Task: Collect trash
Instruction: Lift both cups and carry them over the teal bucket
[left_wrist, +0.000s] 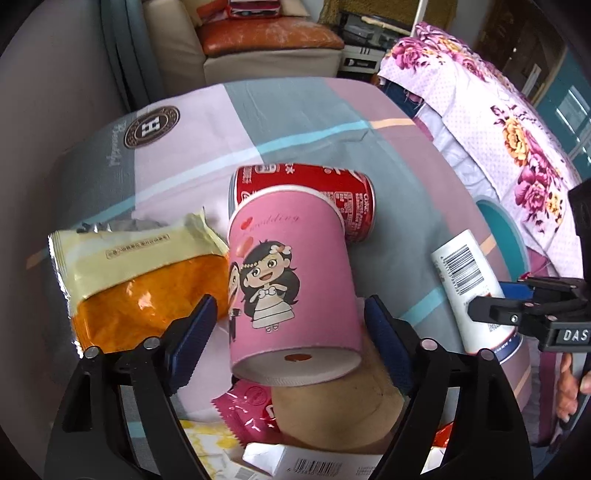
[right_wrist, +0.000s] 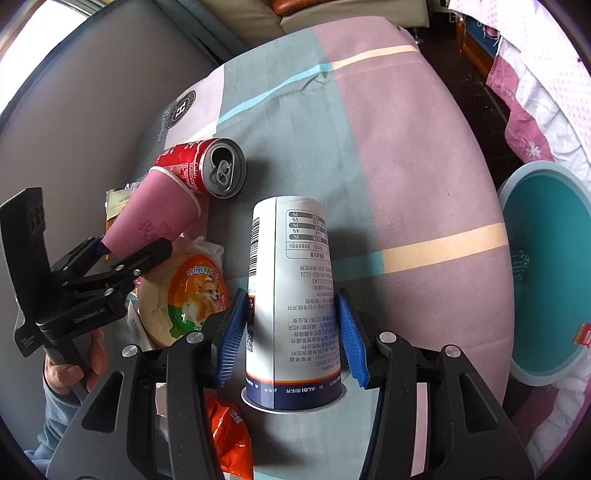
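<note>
A: In the left wrist view, what sits between the jaws of the left gripper (left_wrist: 290, 334)?

B: A pink paper cup (left_wrist: 291, 280) with a cartoon bride, lying tilted with its base toward the camera. The blue pads flank it on both sides with gaps showing, so the jaws are spread and not pinching it. Its rim rests against a red soda can (left_wrist: 306, 192) lying on its side behind it.

A: And around it?

B: A yellow-and-orange snack packet (left_wrist: 136, 288) lies to the left on the patchwork cloth (left_wrist: 295, 110) over the counter. Below the cup are a tan paper roll (left_wrist: 340, 413), a pink wrapper (left_wrist: 243, 406) and a small white box (left_wrist: 306, 461). At the right, the right gripper (left_wrist: 491, 314) holds a white carton.

A: The right wrist view?

B: The right gripper's jaws pinch that tall white carton (right_wrist: 291, 295), blue pads pressed on both its sides. At the left, the left gripper and the hand (right_wrist: 70, 369) holding it are by the pink cup, beside the can. A teal bin (right_wrist: 543, 269) stands at the right edge, well apart from the carton. An orange bag (right_wrist: 229, 435) lies below.
</note>
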